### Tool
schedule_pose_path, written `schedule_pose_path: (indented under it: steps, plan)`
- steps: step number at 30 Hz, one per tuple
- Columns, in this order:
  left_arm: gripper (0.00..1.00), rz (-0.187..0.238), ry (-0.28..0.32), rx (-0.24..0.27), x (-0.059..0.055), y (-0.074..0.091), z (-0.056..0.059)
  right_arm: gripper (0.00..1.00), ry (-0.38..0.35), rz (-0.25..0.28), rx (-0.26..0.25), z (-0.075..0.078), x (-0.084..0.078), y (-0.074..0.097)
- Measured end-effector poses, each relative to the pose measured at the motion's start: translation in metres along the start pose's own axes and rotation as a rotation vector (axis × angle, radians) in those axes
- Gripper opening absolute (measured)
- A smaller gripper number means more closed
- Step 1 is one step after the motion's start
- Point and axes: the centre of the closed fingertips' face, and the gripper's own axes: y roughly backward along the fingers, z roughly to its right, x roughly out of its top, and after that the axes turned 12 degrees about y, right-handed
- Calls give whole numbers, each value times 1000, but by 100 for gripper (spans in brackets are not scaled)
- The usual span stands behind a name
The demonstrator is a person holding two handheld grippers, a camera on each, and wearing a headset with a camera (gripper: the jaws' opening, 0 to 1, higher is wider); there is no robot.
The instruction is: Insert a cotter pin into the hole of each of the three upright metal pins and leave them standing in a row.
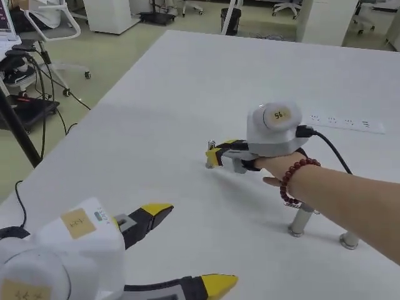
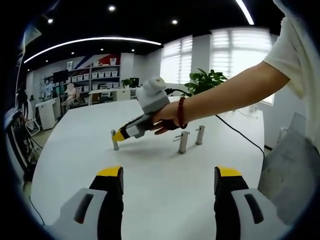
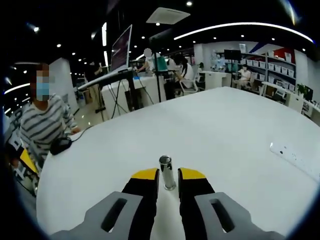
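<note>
Three upright metal pins stand on the white table (image 1: pixel 156 125). My right gripper (image 1: pixel 214 156) is at the far one (image 1: pixel 210 150); in the right gripper view that pin (image 3: pixel 166 172) stands between the narrow-set jaws of my right gripper (image 3: pixel 168 175), which look shut on it. The other two pins (image 1: pixel 300 222) (image 1: pixel 349 239) stand under the person's forearm. In the left gripper view the nearer pin (image 2: pixel 183 141) carries a thin cross piece and another pin (image 2: pixel 200 135) stands behind it. My left gripper (image 1: pixel 187 247) (image 2: pixel 168 174) hangs open and empty near the front edge.
A white power strip (image 1: pixel 340 122) (image 3: pixel 295 157) lies at the table's far right, and a black cable (image 1: pixel 328 147) runs from the right gripper. Office chairs (image 1: pixel 56 25) and stands are on the floor to the left. People sit beyond the table (image 3: pixel 47 130).
</note>
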Motion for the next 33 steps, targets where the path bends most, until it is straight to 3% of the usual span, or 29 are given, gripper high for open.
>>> schedule_pose_path:
  steps: [22,33]
  plan:
    - [72,-15,6,4,-5,3,-2,10,-8,-3,27,-6,5,1]
    - [72,-18,-1,-2,-4,1,1,10,81,-47,42,-14,3,10]
